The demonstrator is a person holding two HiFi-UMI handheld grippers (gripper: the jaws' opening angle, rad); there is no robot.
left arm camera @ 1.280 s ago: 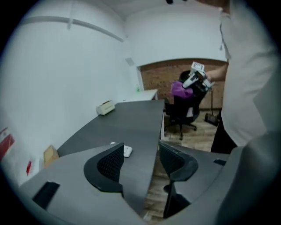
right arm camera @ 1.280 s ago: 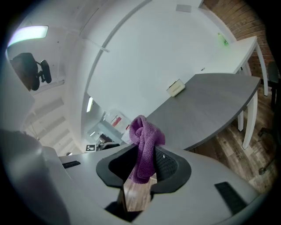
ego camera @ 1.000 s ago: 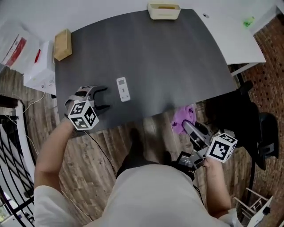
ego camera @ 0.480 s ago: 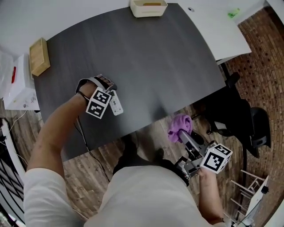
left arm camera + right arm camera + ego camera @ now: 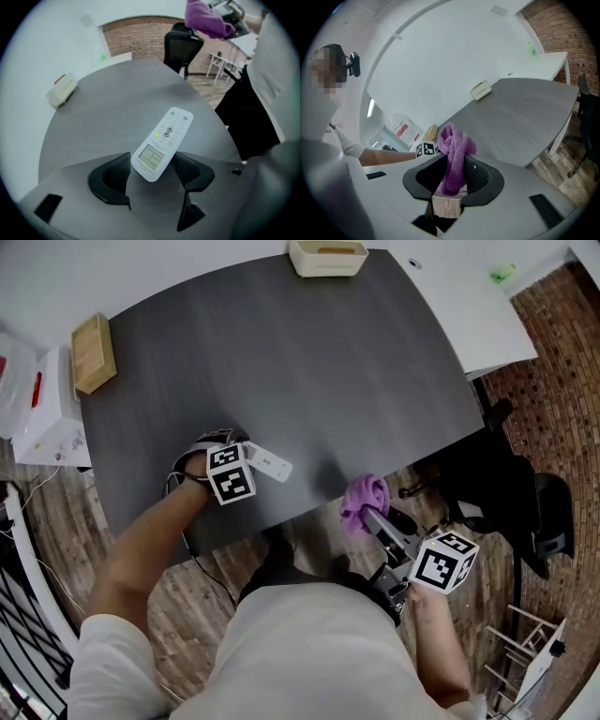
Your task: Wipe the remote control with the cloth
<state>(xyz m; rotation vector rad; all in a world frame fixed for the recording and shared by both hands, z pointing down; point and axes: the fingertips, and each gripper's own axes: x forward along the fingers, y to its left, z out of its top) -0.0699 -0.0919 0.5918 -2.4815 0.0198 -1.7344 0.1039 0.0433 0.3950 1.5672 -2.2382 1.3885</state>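
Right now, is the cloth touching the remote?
Apart. Head view: cloth hangs in the right gripper past the table edge, remote in the left gripper, bare table between.

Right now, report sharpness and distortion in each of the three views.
Head view: even light, sharp, the table edges bow slightly. Left gripper view: strong fisheye with black corners, yet buttons on the remote control show clearly. Right gripper view: same fisheye, the cloth sharp, the wall behind bright white.
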